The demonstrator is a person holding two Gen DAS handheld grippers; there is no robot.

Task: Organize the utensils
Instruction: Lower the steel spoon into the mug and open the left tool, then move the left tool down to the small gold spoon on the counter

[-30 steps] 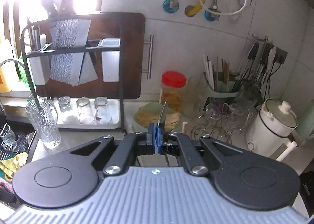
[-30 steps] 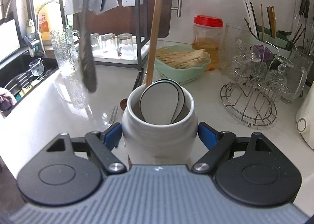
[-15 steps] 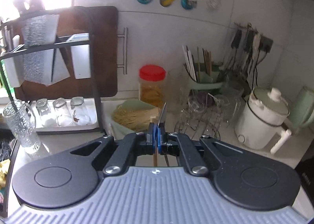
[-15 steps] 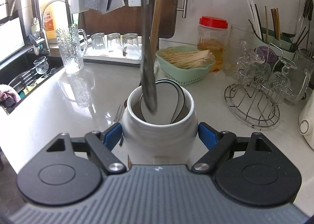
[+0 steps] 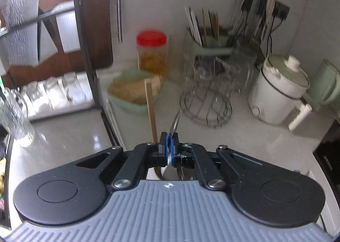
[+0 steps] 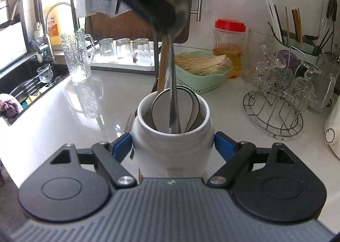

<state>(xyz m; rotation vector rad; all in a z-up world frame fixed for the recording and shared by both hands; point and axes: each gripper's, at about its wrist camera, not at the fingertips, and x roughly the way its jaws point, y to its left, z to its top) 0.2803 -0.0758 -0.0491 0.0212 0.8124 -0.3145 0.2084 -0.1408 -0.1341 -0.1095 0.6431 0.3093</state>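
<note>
Two tools working together over the white tabletop (image 6: 63, 118). Right tool (image 6: 173, 146) gripping the white ceramic jar (image 6: 172, 148), blue pads pressing against its left and right sides, keeping it upright on the tabletop. Left tool (image 5: 169, 146) closed tight on a metal spoon (image 6: 173, 85), blue pads pinching the thin metal near the bowl end. Hanging bowl-up in the right wrist view, with the handle reaching down through the jar's mouth and its tip sitting inside, near the front wall. Sharing the jar with a white ladle (image 6: 161, 110) leaning against the back wall and a wooden stick (image 6: 162, 68) rising out on the left side. Showing again in the left wrist view as a curved sliver of metal just above the pads, with the wooden stick standing just left of it.

Lying on the tabletop just left of the jar, a fork (image 6: 127, 124), partly hidden behind the right tool's finger. Sitting behind the jar, a green basket (image 6: 204, 85) full of pale sticks, with a red-lidded jar (image 6: 229, 40) beside it. Standing to the right, a wire rack (image 6: 274, 110) carrying clear glasses. Resting at far left, a textured glass mug (image 6: 76, 55) near the sink (image 6: 23, 89).
</note>
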